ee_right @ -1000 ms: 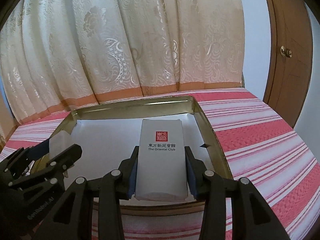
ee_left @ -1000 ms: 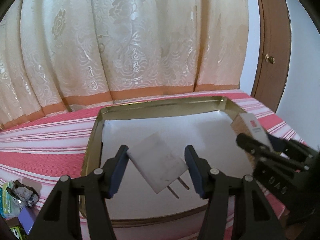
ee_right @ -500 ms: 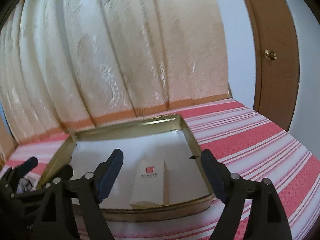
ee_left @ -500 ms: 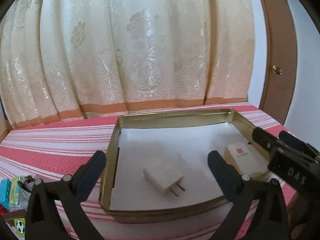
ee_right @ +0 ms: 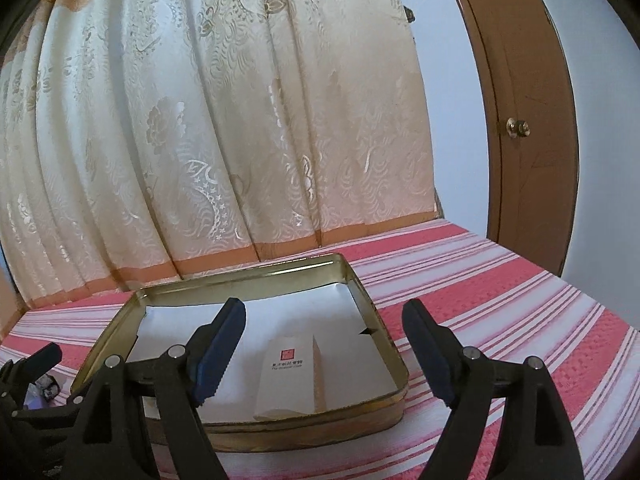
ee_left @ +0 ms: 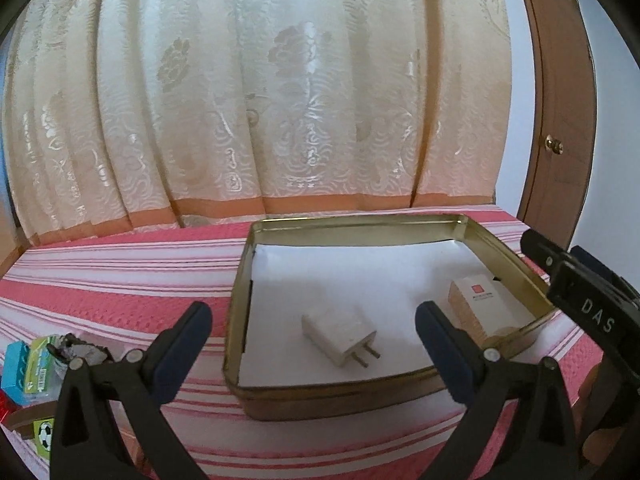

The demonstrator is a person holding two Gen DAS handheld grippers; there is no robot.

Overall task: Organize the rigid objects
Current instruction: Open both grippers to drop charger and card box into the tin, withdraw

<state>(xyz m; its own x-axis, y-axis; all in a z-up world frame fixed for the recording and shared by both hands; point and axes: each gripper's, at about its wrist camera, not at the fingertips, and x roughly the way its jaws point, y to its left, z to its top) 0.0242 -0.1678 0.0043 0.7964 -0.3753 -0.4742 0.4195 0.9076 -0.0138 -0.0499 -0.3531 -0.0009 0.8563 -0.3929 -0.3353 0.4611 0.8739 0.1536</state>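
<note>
A gold tin tray (ee_left: 360, 225) lined with white paper sits on the red-and-white striped cloth. A white plug charger (ee_left: 336, 334) lies in the tray's near left part, prongs toward me. A white box with a red seal (ee_left: 480, 308) lies flat by the tray's right wall, also seen in the right wrist view (ee_right: 292, 376). My left gripper (ee_left: 313, 314) is open wide, back from the charger and touching nothing. My right gripper (ee_right: 324, 312) is open too, hovering before the tray's near rim (ee_right: 240, 276) with the box beyond its fingers. The charger is hidden in the right wrist view.
Small colourful packs and a crumpled wrapper (ee_left: 40, 364) lie at the far left on the cloth. A cream curtain (ee_left: 260, 100) hangs close behind the tray. A brown door with a knob (ee_right: 518, 128) stands at the right. Striped cloth stretches right of the tray (ee_right: 500, 320).
The left gripper let go of the charger and the right let go of the box. Both opened and drew back from the tray; the objects now rest inside.
</note>
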